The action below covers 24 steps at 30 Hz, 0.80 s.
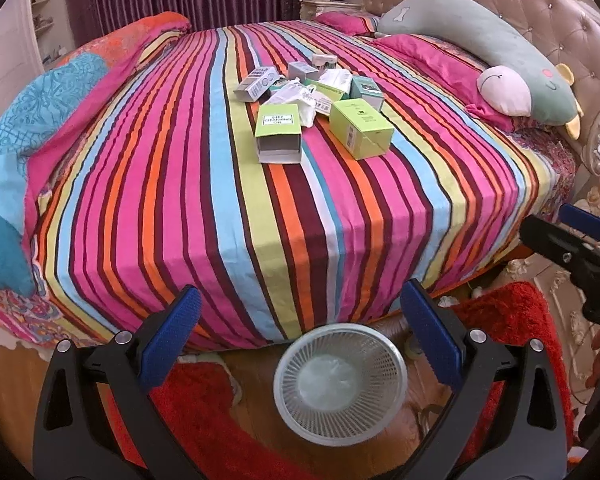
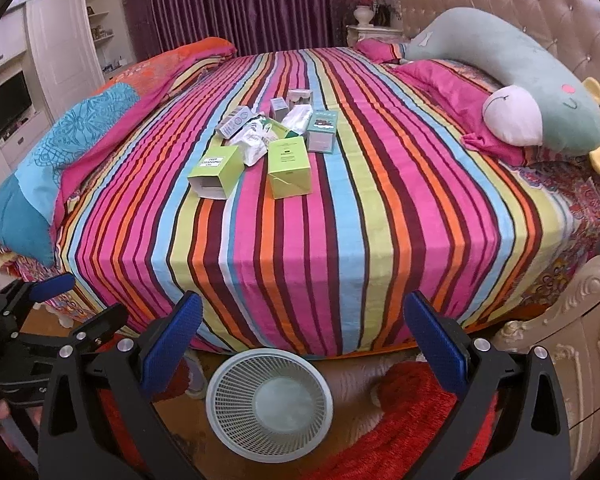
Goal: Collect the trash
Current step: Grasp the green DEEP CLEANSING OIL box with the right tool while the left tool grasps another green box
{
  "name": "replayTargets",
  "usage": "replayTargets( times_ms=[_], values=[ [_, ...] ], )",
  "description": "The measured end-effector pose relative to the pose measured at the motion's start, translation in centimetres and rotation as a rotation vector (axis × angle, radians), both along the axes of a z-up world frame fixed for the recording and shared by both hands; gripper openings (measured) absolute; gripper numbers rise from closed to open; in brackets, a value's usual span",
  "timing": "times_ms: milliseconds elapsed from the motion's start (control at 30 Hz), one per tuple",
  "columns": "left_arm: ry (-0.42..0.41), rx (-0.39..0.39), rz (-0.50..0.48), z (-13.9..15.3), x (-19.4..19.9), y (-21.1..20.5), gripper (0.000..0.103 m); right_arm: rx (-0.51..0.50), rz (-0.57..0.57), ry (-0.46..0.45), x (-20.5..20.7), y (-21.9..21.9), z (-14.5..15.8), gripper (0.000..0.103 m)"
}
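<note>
Left claw [image 1: 300, 320] and right claw [image 2: 302, 320], both spread wide and empty, hang above the basket [image 1: 340, 384]. Boxes [image 1: 360, 128] and wrappers [image 1: 296, 100] lie clustered mid-bed [image 1: 220, 200], beyond the basket.

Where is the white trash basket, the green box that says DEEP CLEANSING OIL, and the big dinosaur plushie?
white trash basket [image 1: 392, 376]: left wrist view, on its mesh wall.
green DEEP CLEANSING OIL box [image 1: 278, 128]: left wrist view, on its green top face.
dinosaur plushie [image 2: 532, 76]: right wrist view, on its grey-green body.
</note>
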State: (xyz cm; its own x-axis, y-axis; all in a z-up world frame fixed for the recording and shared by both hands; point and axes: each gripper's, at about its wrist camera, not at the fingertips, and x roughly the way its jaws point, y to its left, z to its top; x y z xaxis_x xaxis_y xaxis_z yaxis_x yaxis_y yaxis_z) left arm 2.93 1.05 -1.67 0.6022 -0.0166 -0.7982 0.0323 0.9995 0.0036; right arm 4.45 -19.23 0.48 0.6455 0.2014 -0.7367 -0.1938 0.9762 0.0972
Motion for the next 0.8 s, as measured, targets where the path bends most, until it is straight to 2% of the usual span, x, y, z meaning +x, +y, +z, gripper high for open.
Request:
replayTargets(
  times_ms=[167,433,800],
  values=[
    [0.014,-0.018,-0.002,-0.9,2.1,0.0,0.097,-0.026,0.008,-0.009,1.4,0.5,-0.6,0.096],
    [0.023,-0.030,-0.009,-2.4,5.7,0.5,0.097,0.013,0.055,0.026,4.8,0.7,-1.6,0.096],
    [0.005,-0.073,0.021,-3.2,13.5,2.1,0.097,0.005,0.074,0.015,9.6,1.8,-2.6,0.096]
  ],
)
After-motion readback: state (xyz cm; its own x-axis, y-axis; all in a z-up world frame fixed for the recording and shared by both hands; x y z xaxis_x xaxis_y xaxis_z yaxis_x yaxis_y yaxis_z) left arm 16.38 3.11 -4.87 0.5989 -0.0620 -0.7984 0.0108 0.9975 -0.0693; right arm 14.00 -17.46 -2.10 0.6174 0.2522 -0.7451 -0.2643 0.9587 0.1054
